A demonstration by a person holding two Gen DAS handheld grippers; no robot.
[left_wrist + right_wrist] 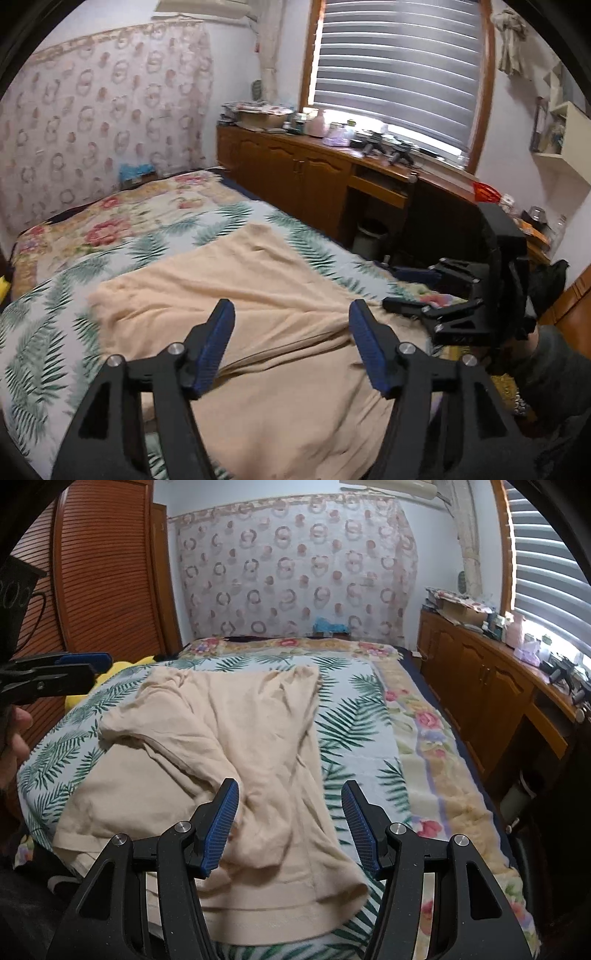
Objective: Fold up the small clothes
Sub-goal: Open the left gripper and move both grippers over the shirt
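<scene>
A beige garment (266,280) (236,716) lies spread and creased on the bed's leaf-print cover (354,716), one part folded over the rest. My left gripper (291,310) hovers over it, open, with nothing between its blue pads. My right gripper (290,786) hangs above the garment's near right part, also open and empty. In the left wrist view the right gripper (402,291) shows at the right, over the bed's edge. In the right wrist view the left gripper (85,668) pokes in from the far left.
A wooden cabinet (303,177) (480,679) cluttered on top runs under the window along the bed's right side. A slatted wardrobe (103,568) stands left. A yellow soft thing (110,675) sits at the bed's left edge. A hand (14,734) shows there.
</scene>
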